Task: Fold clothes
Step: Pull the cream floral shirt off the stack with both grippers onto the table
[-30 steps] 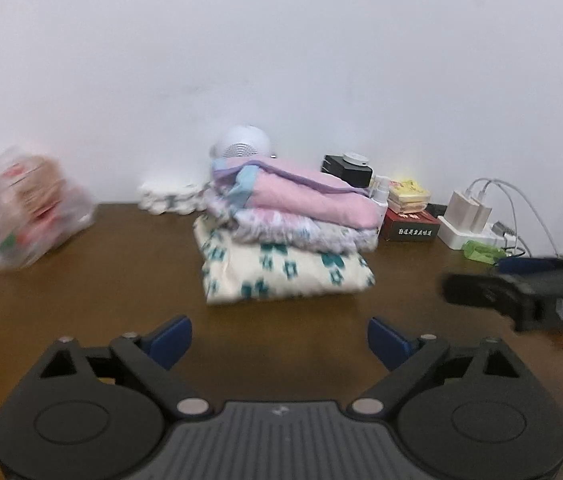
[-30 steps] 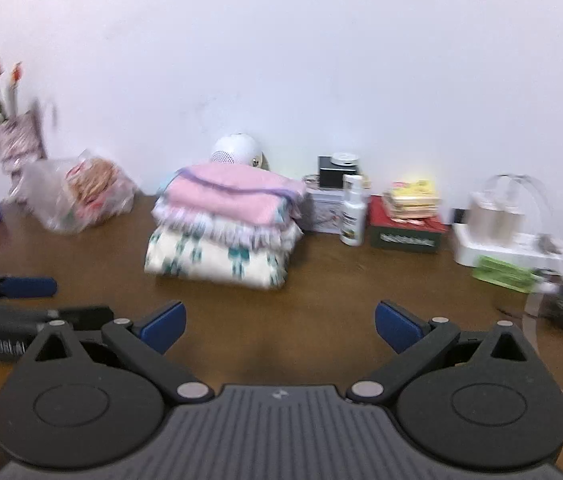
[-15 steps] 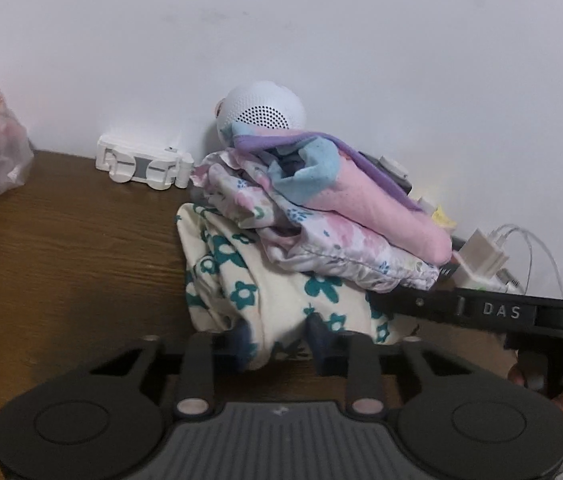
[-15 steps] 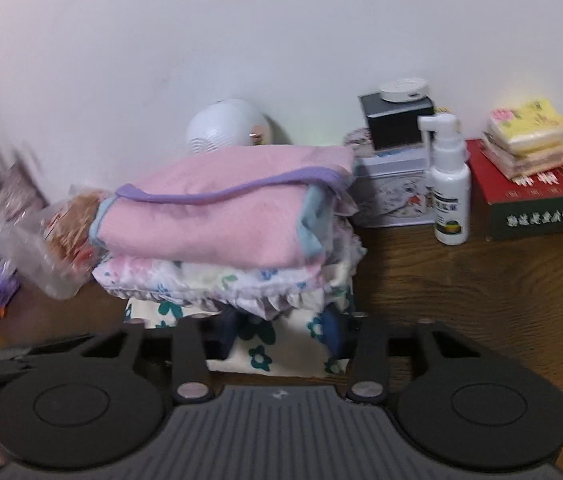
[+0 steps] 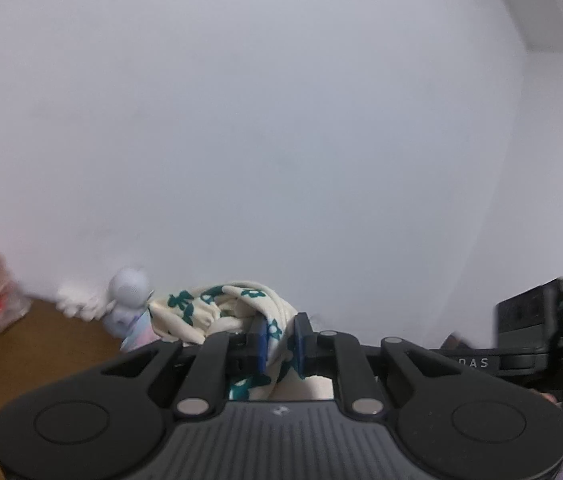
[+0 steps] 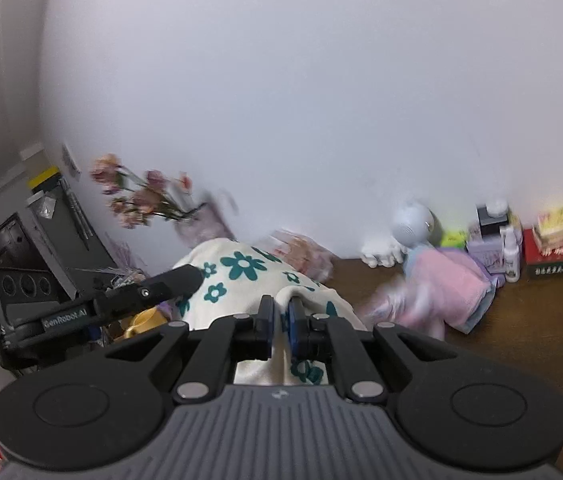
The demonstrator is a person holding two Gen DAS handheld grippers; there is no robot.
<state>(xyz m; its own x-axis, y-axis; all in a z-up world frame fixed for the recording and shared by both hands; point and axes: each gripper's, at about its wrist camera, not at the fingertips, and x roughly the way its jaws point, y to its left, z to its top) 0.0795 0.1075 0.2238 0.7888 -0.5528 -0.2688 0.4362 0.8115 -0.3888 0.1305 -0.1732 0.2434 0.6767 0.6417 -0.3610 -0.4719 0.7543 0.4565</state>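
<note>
We see left gripper (image 5: 279,344) and right gripper (image 6: 280,326), jaws each pinching the cream floral garment (image 6: 241,268), lifted above tabletop (image 6: 521,320); pink clothes (image 6: 449,284) at 3 o'clock.

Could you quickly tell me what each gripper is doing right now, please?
Left gripper: closed on the cream floral garment.
Right gripper: closed on the same garment.

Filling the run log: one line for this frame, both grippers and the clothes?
left gripper: shut on floral garment | right gripper: shut on floral garment | garment: lifted | pink clothes: on table
</note>
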